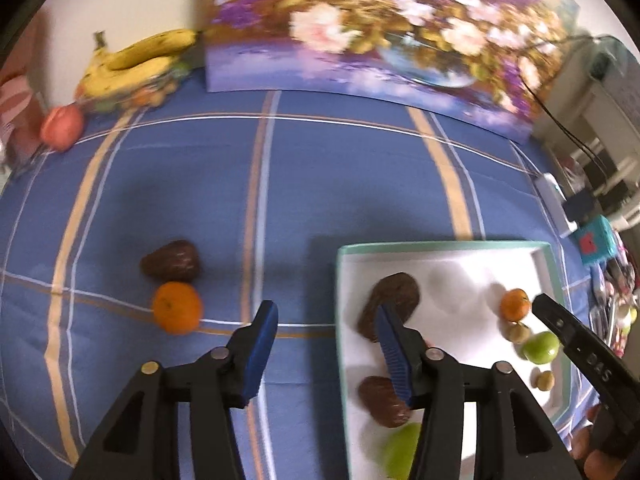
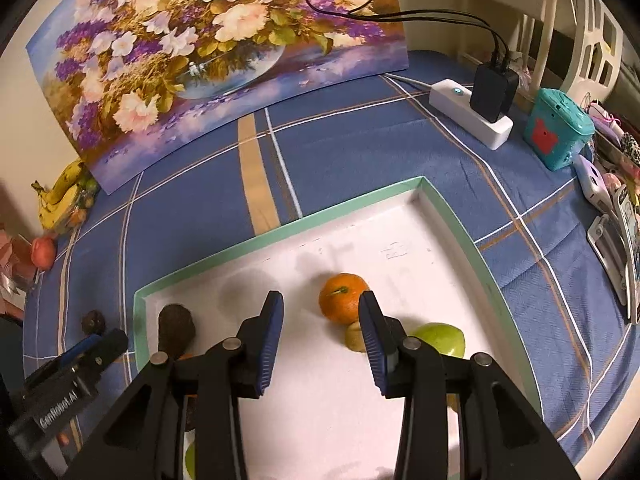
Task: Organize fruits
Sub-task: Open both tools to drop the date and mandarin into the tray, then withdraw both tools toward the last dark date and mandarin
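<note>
A white tray with a green rim [image 1: 440,245] [image 2: 280,230] lies on the blue cloth. In the left wrist view it holds two brown fruits [image 1: 394,302], an orange [image 1: 515,304], green apples [image 1: 541,347] and small kiwis. On the cloth left of it lie a brown fruit [image 1: 172,261] and an orange [image 1: 177,307]. My left gripper [image 1: 326,322] is open and empty over the tray's left rim. My right gripper [image 2: 320,308] is open and empty above the tray, beside the orange [image 2: 342,298], a kiwi [image 2: 354,336] and a green apple [image 2: 442,338].
A flower painting [image 2: 200,60] leans on the back wall. Bananas [image 1: 136,62] and a peach [image 1: 62,126] lie at the far left. A power strip with chargers [image 2: 472,114], a teal box [image 2: 558,128] and clutter sit along the right edge.
</note>
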Available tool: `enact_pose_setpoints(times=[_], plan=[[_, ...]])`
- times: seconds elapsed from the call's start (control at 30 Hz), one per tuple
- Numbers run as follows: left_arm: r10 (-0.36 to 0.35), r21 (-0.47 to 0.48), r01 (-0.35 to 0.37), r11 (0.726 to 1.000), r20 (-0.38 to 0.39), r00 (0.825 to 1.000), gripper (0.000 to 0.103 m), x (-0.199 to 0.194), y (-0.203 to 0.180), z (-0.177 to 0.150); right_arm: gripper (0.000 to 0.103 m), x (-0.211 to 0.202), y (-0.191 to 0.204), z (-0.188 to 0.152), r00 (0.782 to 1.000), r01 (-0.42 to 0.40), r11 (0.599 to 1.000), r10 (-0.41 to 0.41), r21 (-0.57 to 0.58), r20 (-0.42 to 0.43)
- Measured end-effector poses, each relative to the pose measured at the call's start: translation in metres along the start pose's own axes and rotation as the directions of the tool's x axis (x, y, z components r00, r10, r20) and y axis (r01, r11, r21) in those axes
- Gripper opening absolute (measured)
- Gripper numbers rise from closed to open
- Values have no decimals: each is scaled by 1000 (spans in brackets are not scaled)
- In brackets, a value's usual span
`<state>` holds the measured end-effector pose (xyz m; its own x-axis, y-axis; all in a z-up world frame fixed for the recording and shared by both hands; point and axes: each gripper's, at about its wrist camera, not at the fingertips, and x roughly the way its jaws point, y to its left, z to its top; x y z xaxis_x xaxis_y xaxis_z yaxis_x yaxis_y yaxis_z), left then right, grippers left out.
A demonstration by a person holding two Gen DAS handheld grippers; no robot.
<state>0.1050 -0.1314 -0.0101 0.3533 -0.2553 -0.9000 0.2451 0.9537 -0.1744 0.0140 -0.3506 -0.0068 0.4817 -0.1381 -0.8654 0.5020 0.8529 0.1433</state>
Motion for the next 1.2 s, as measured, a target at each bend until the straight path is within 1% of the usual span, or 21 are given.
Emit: enact_pose_setpoints(times=[0.03,0.07,0.1,0.13,0.17,0.2,0.3,0.33,0.4,0.43,0.5,0.6,0.7,1.0,1.13,1.2], plan=[[7,-10,-7,1000,2,1000,62,-2,4,0,43,-1,1,0,1000,-4,1000,4,-1,-1],[20,-28,-20,999,4,1000,69,-4,10,1,47,-3,2,-1,1000,-7,1000,7,-1,0],[30,-40,-30,999,5,1000,74,-5,14,2,54,-4,3,-1,1000,-8,1000,8,-1,2],[43,-55,-42,998,8,999,82,-6,19,3,58,-6,4,-2,1000,-10,1000,10,-4,7],[56,-70,-55,996,11,998,86,-7,23,3,59,-7,5,-2,1000,-10,1000,11,-8,10],[64,-84,-62,995,13,998,87,-9,29,3,61,-9,6,-2,1000,-9,1000,9,-13,11],[86,-120,-83,989,16,996,96,-11,43,5,69,-10,8,-3,1000,-4,1000,4,-16,12],[92,-131,-88,987,19,996,98,-12,48,5,70,-10,9,-3,1000,-4,1000,4,-17,12],[99,-150,-94,984,27,995,100,-15,55,7,72,-10,13,-4,1000,-5,1000,6,-30,12],[104,-161,-97,982,32,994,101,-17,60,8,77,-10,14,-4,1000,-6,999,6,-36,14],[114,-177,-104,979,44,993,103,-21,66,10,84,-11,18,-5,1000,-2,999,3,-52,21],[134,-193,-121,974,58,989,103,-28,77,11,85,-11,24,-6,1000,7,998,-5,-69,29],[159,-207,-141,968,72,985,103,-34,88,11,88,-11,29,-8,999,-1,996,4,-88,39],[230,-241,-193,951,134,964,103,-57,117,8,89,-16,52,-14,990,-93,986,106,-137,92],[229,-259,-188,947,140,963,103,-61,129,7,89,-12,65,-20,990,-87,983,103,-162,93],[225,-271,-182,945,138,964,103,-61,134,6,89,-8,73,-23,991,-97,979,112,-177,75]])
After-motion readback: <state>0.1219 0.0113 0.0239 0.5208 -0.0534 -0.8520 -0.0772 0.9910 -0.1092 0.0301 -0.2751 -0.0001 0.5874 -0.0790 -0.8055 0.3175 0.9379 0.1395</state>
